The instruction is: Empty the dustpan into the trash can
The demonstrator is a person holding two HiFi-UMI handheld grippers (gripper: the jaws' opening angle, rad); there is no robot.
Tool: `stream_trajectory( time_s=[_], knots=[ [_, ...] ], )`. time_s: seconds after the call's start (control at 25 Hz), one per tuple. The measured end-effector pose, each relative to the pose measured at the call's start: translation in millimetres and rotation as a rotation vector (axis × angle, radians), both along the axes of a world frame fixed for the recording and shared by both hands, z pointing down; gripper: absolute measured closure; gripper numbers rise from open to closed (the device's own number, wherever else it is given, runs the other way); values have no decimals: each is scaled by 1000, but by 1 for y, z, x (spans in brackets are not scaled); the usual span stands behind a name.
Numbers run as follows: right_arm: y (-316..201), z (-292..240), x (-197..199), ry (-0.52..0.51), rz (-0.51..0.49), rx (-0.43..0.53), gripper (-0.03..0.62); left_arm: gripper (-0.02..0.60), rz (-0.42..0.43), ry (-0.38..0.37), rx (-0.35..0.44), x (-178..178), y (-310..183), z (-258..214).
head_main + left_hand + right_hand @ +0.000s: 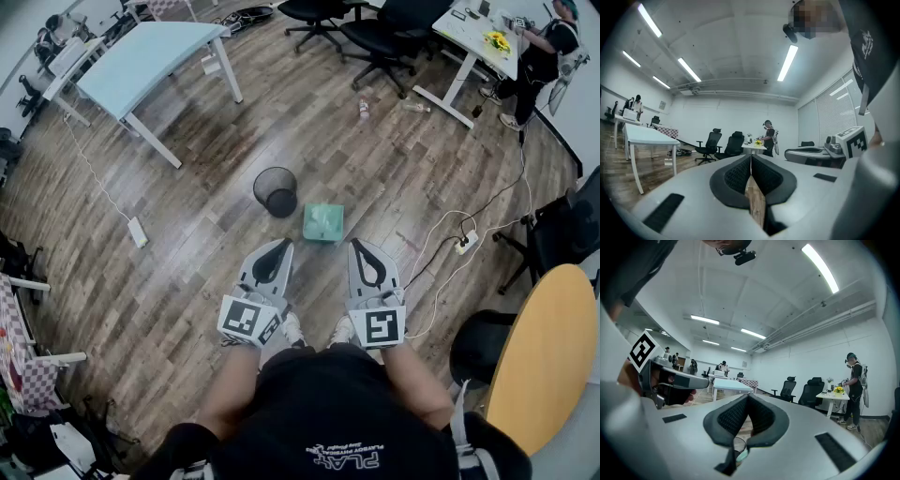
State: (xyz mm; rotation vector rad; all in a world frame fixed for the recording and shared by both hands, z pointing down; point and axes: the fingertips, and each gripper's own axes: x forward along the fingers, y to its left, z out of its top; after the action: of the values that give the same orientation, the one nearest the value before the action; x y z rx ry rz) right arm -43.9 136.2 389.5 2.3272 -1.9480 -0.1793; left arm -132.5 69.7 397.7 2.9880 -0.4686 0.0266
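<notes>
A black mesh trash can (276,190) stands on the wooden floor ahead of me. A green dustpan (323,222) lies on the floor just right of it. My left gripper (281,246) is held level, short of the can, jaws shut and empty. My right gripper (359,246) is beside it, short of the dustpan, jaws also shut and empty. In the left gripper view the left gripper (751,158) has its pads meeting. In the right gripper view the right gripper (747,398) looks the same, with the can's rim (738,443) and a sliver of green dustpan (743,454) below.
A light blue table (150,61) stands far left, black office chairs (375,37) far ahead. A white desk with yellow flowers (487,39) has a person (548,52) beside it. Cables and a power strip (464,246) lie at right, near a round wooden table (548,356).
</notes>
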Motion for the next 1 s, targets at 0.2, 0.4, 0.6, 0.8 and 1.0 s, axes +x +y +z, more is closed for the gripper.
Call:
stream_trajectory(
  time_s=[0.2,0.4,0.6,0.8,1.0],
  knots=[
    [8,-1,9,-19,10,-9,576,558,2,-9,3,8,8,6],
    [13,-4,28,-39,22,17,576,558,-47,-28,17,25,2,14],
    [18,-8,46,-61,50,24,576,558,-45,-38,11,45,-2,15],
    [31,3,70,-88,58,5,576,558,-18,-75,-4,68,16,26],
    [39,8,92,-100,71,-13,576,558,-27,-102,5,84,22,35]
  ],
)
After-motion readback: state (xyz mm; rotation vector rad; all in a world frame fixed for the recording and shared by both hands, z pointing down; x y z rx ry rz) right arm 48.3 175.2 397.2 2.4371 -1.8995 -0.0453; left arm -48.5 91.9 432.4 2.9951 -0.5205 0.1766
